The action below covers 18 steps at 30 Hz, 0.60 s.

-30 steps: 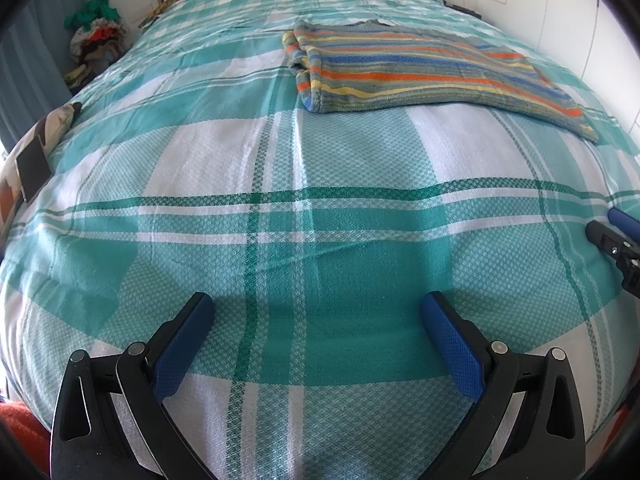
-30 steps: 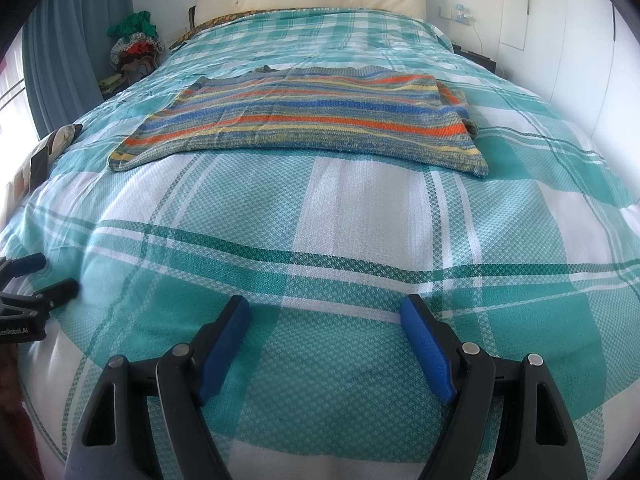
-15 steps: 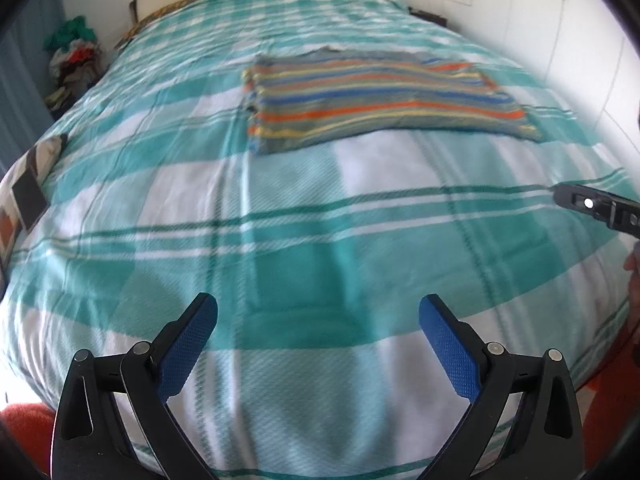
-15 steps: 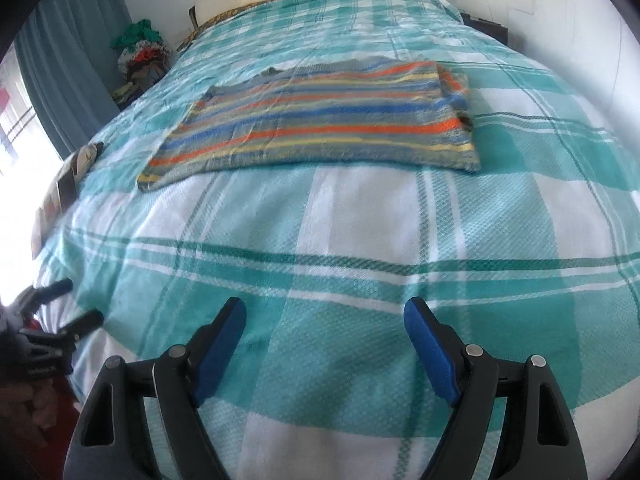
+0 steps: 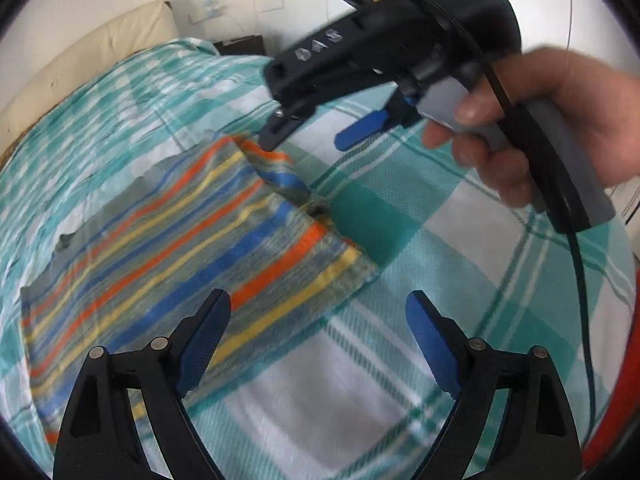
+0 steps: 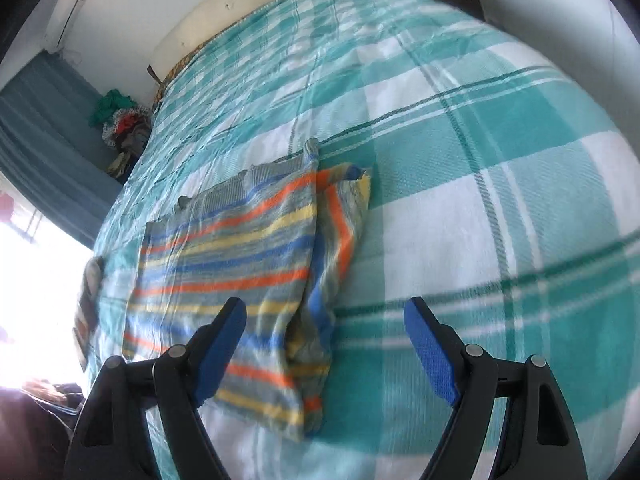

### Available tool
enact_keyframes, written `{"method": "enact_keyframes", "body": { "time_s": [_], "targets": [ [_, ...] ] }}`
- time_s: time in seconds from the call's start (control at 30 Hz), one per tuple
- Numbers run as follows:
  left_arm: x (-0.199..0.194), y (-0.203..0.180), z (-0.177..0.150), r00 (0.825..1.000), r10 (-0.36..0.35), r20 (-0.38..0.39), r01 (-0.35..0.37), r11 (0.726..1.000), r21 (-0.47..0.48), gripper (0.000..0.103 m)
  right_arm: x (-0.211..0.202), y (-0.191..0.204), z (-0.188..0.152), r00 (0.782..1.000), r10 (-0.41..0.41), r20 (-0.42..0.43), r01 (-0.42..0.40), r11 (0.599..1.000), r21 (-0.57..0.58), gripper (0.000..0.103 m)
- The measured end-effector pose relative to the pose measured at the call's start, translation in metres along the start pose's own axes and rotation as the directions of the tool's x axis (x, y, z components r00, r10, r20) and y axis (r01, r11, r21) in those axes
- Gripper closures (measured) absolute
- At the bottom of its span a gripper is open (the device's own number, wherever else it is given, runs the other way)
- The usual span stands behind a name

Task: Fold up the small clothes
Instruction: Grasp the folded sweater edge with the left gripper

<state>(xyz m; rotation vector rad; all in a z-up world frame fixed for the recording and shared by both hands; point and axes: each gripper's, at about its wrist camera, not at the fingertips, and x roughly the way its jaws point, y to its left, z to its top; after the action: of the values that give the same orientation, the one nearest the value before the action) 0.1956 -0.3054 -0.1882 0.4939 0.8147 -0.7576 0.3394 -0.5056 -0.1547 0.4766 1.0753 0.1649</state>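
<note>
A striped knit garment (image 5: 180, 240) in orange, blue, yellow and grey lies flat on the teal plaid bed cover (image 5: 440, 240), one side folded over along its edge (image 6: 340, 216). My left gripper (image 5: 316, 312) hangs just above the garment's near right corner. Its jaws are closing, with nothing pressed between the blue pads. A hand (image 5: 560, 128) holds my right gripper (image 5: 312, 136) over the garment's far corner. In the right wrist view the right gripper (image 6: 326, 312) stands open above the garment (image 6: 240, 260), straddling its folded edge. Whether a fingertip touches the cloth is unclear.
A cream headboard (image 5: 100, 52) and a dark nightstand (image 5: 240, 44) stand at the bed's far end. A pile of clothes (image 6: 120, 120) lies beside a blue curtain (image 6: 40, 140). A dark object (image 6: 90, 292) rests at the bed's left edge.
Both grippers have swept forward across the bed from its near edge to the garment and rolled. The right gripper and its hand now fill the top of the left view.
</note>
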Motion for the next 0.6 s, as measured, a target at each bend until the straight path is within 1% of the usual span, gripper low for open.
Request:
{"method": "enact_keyframes", "body": {
  "time_s": [0.03, 0.07, 0.1, 0.17, 0.2, 0.23, 0.27, 0.3, 0.33, 0.37, 0.4, 0.43, 0.47, 0.53, 0.6],
  "targets": [
    [0.014, -0.001, 0.003, 1.000, 0.003, -0.024, -0.003, 1.000, 0.007, 0.012, 0.010, -0.002, 0.012, 1.000, -0.009, -0.017, 0.009, 1.000, -0.001, 0.023],
    [0.024, -0.002, 0.003, 0.999, 0.010, -0.042, -0.010, 1.000, 0.014, 0.012, 0.019, -0.002, 0.020, 0.999, -0.001, -0.033, 0.000, 1.000, -0.003, 0.023],
    [0.033, -0.002, 0.002, 0.999, 0.023, -0.049, -0.022, 1.000, 0.019, 0.010, 0.029, -0.001, 0.031, 0.999, 0.017, -0.051, -0.017, 1.000, -0.006, 0.023],
    [0.036, 0.000, -0.001, 1.000, 0.010, -0.007, -0.010, 1.000, -0.009, 0.013, 0.046, 0.003, 0.047, 0.997, 0.030, -0.076, -0.031, 0.999, -0.013, 0.023],
    [0.036, 0.002, -0.001, 1.000, -0.004, 0.004, 0.004, 0.999, -0.032, 0.031, 0.056, 0.006, 0.055, 0.996, 0.028, -0.088, -0.029, 0.999, -0.015, 0.024],
    [0.034, 0.003, -0.001, 1.000, -0.005, 0.011, 0.006, 0.999, -0.042, 0.059, 0.062, 0.009, 0.061, 0.996, 0.014, -0.089, -0.015, 1.000, -0.016, 0.029],
    [0.033, 0.001, 0.001, 1.000, 0.005, 0.017, -0.005, 0.999, -0.041, 0.074, 0.067, 0.012, 0.064, 0.996, 0.006, -0.084, -0.007, 1.000, -0.015, 0.035],
    [0.032, -0.001, 0.004, 0.999, 0.030, 0.017, -0.029, 0.999, -0.034, 0.092, 0.071, 0.015, 0.069, 0.997, 0.001, -0.080, -0.002, 1.000, -0.013, 0.052],
    [0.030, -0.001, 0.005, 0.999, 0.035, 0.017, -0.035, 0.999, -0.036, 0.093, 0.076, 0.021, 0.073, 0.997, -0.006, -0.081, 0.005, 1.000, -0.015, 0.080],
    [0.025, 0.003, 0.004, 0.999, 0.027, 0.023, -0.026, 0.998, -0.053, 0.093, 0.077, 0.025, 0.075, 0.996, -0.028, -0.083, 0.026, 0.999, -0.023, 0.092],
    [0.015, 0.008, 0.003, 0.999, 0.021, 0.037, -0.018, 0.997, -0.079, 0.094, 0.075, 0.034, 0.076, 0.996, -0.055, -0.070, 0.052, 0.998, -0.041, 0.092],
    [0.006, 0.015, 0.000, 0.998, 0.023, 0.053, -0.017, 0.994, -0.104, 0.094, 0.068, 0.048, 0.076, 0.997, -0.067, -0.034, 0.064, 0.995, -0.074, 0.092],
    [-0.007, 0.022, -0.004, 0.997, 0.028, 0.070, -0.019, 0.991, -0.134, 0.094, 0.061, 0.056, 0.078, 0.998, -0.061, -0.014, 0.059, 0.994, -0.094, 0.092],
    [-0.037, 0.043, -0.016, 0.994, 0.045, 0.103, -0.024, 0.979, -0.203, 0.094, 0.045, 0.086, 0.077, 0.998, -0.047, 0.029, 0.051, 0.988, -0.148, 0.092],
    [-0.068, 0.070, -0.032, 0.990, 0.068, 0.124, -0.030, 0.957, -0.288, 0.094, 0.033, 0.122, 0.075, 0.998, -0.005, 0.056, 0.016, 0.980, -0.199, 0.092]
  ]
}}
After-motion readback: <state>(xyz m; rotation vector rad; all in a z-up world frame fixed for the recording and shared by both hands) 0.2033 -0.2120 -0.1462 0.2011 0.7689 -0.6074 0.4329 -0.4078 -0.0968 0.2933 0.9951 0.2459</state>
